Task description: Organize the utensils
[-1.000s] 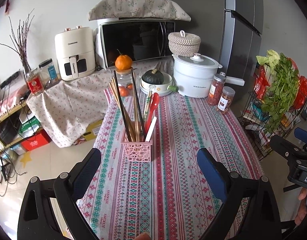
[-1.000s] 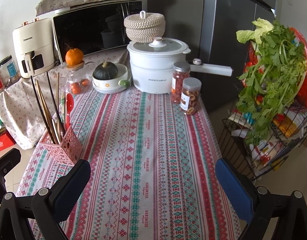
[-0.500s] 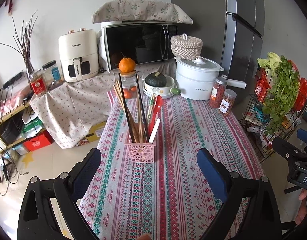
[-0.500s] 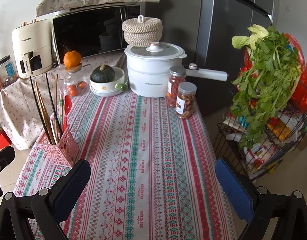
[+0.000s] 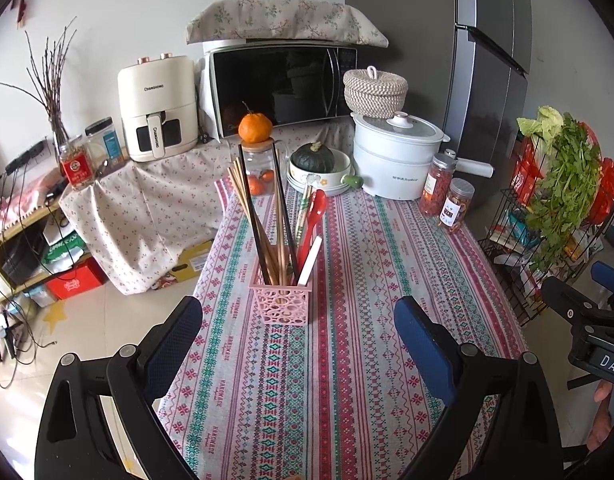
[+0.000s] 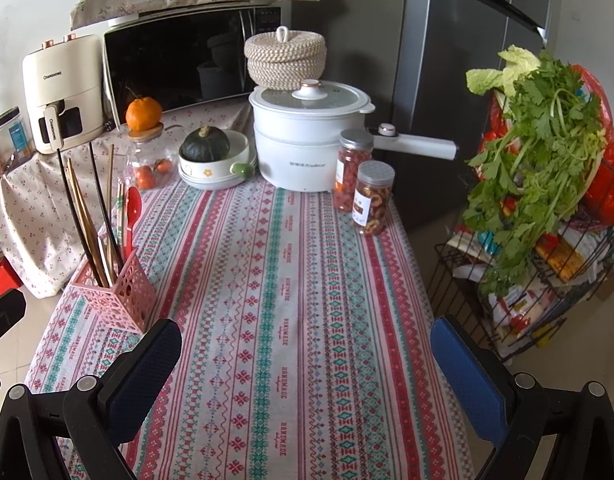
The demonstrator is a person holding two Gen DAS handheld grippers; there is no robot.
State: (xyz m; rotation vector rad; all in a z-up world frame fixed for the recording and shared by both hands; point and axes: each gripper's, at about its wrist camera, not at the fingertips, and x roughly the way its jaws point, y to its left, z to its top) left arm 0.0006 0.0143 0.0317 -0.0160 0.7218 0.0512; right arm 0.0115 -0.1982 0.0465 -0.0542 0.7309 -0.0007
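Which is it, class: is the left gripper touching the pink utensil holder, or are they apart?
Apart. In the left wrist view the left gripper hangs open, and patterned tablecloth shows between both fingertips and the pink utensil holder.

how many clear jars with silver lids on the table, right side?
2. The taller jar of red contents stands just in front of the white pot; the shorter jar sits beside it, nearer the camera, by the tablecloth's right edge. None look hidden.

Patterned tablecloth table (image 5: 347,360), pink utensil holder (image 5: 281,304), white pot (image 6: 307,148), two jars (image 6: 373,204)
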